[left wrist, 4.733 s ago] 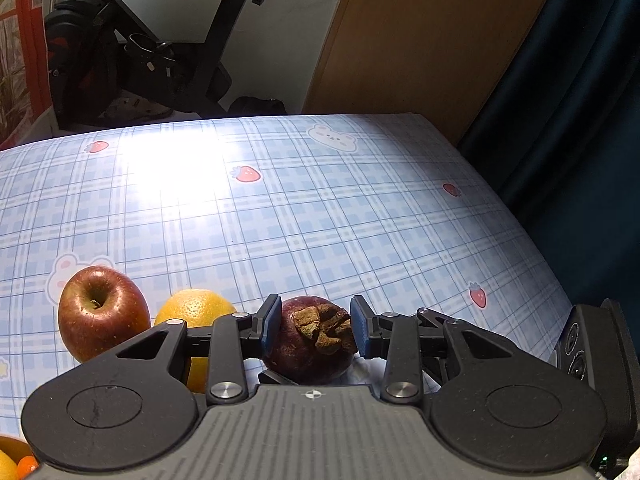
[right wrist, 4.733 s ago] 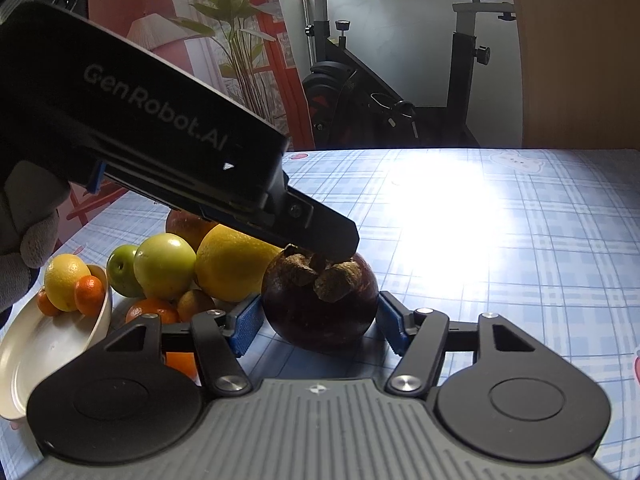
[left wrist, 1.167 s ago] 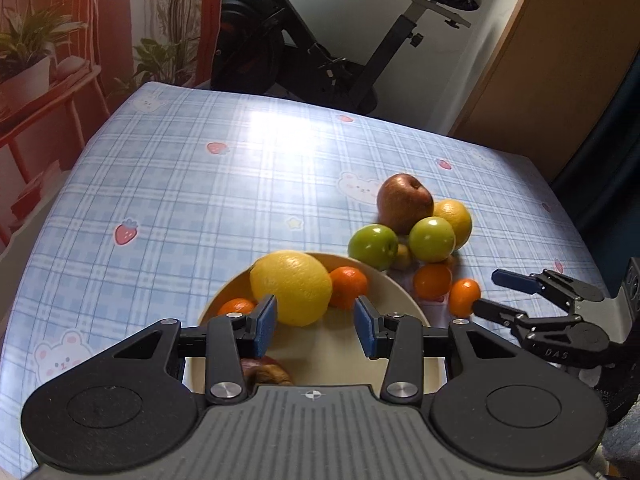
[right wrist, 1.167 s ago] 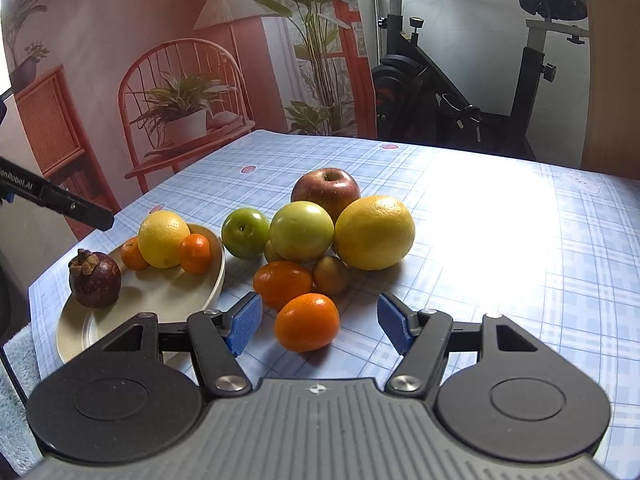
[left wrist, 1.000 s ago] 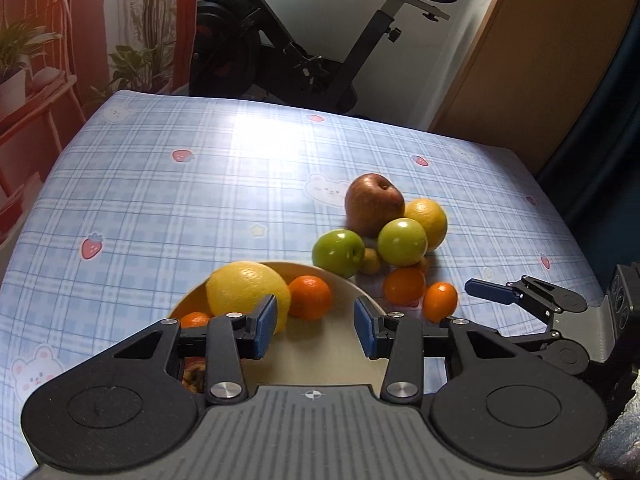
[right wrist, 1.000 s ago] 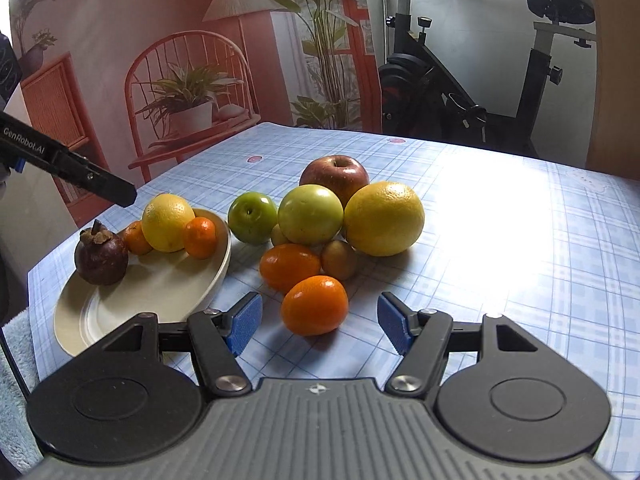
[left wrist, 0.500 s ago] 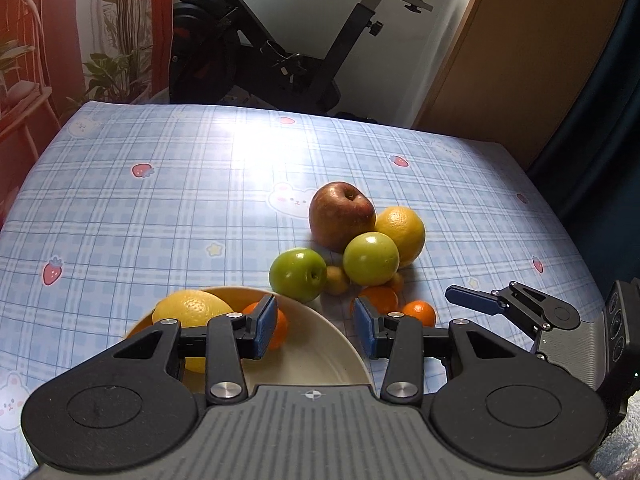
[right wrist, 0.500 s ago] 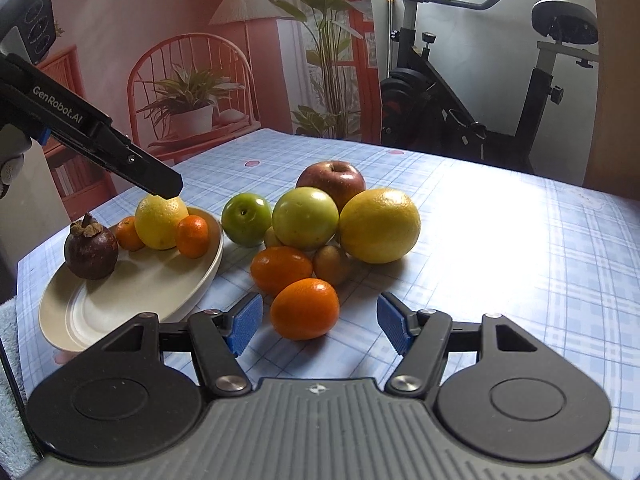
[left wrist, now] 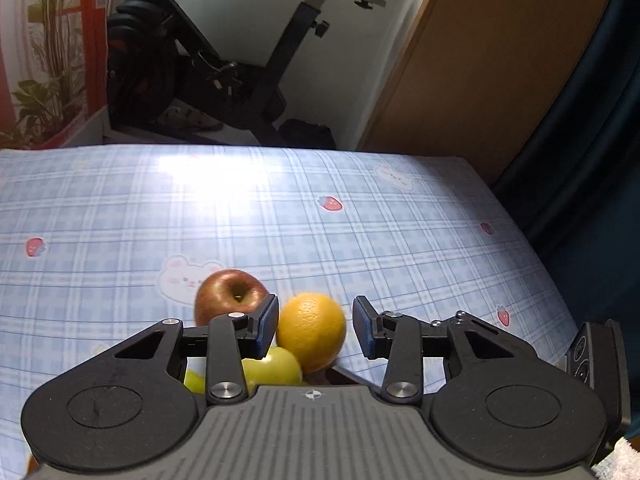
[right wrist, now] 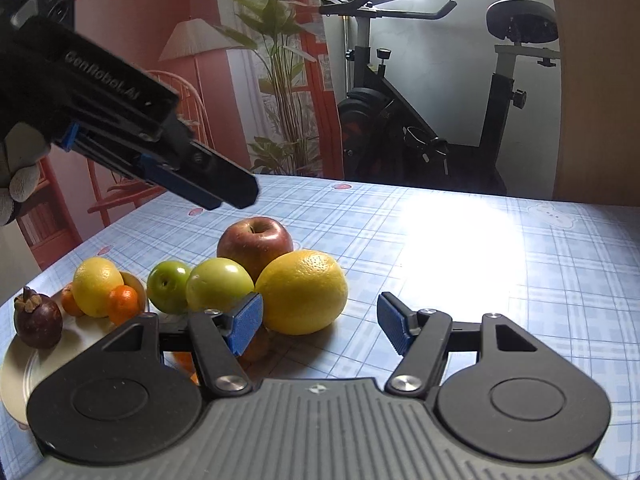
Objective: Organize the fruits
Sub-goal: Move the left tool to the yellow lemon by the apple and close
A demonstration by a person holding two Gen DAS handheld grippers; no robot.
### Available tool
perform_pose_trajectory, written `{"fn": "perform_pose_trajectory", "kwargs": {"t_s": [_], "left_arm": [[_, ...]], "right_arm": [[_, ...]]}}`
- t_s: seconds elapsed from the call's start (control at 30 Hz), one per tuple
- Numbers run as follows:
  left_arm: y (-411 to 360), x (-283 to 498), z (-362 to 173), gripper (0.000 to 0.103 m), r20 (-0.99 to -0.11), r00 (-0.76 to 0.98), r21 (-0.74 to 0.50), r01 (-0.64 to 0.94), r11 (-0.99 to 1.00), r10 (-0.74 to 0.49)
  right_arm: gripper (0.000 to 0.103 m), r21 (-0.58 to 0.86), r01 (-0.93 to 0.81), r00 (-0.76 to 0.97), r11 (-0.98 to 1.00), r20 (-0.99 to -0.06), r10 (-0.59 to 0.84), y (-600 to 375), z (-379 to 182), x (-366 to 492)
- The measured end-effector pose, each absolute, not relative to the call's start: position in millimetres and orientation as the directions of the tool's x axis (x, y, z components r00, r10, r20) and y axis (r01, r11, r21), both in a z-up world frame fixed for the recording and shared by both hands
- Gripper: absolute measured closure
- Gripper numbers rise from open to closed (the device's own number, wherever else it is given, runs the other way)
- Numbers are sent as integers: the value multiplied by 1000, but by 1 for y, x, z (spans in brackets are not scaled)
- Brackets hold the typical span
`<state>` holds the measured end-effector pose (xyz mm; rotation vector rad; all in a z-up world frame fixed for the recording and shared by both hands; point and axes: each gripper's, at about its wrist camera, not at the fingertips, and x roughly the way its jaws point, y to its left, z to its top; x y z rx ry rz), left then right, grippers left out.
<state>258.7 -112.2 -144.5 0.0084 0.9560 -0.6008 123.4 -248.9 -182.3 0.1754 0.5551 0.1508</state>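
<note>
The left gripper (left wrist: 315, 327) hangs above the fruit pile, its jaws closing but gripping nothing; from its own camera the orange (left wrist: 311, 332) shows in the gap below them, clear of the pads. Taking the orange as the landmark, the red apple (right wrist: 255, 243) sits just behind it, two green apples (right wrist: 219, 284) touch its left side, and further left the cream plate (right wrist: 16, 376) holds a lemon (right wrist: 97, 286), small mandarins (right wrist: 123, 304) and a mangosteen (right wrist: 38, 324). The right gripper (right wrist: 320, 328) is low on the checked tablecloth (right wrist: 500, 264), jaws moderately wide and empty, its left pad just in front of the orange.
</note>
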Motion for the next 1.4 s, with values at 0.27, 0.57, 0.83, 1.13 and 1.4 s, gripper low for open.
{"fn": "perform_pose_trajectory", "kwargs": {"t_s": [0.27, 0.57, 0.83, 1.13, 1.4], "left_arm": [[-139, 273, -174, 66, -833, 367, -213, 479, 852, -415], [-153, 278, -168, 66, -824, 347, -234, 512, 826, -448], [-172, 270, -166, 66, -810, 331, -243, 561, 791, -484], [-156, 284, -169, 64, -817, 348, -257, 494, 831, -460], [-146, 291, -178, 63, -823, 322, -288, 473, 833, -468]], "right_arm": [[36, 228, -125, 827, 966, -514, 229, -252, -189, 126], [36, 229, -136, 826, 964, -511, 238, -252, -189, 129], [36, 238, -134, 806, 962, -538, 246, -253, -192, 141], [40, 266, -128, 796, 955, -548, 259, -257, -196, 142], [40, 297, -110, 799, 948, -541, 263, -263, -196, 140]]}}
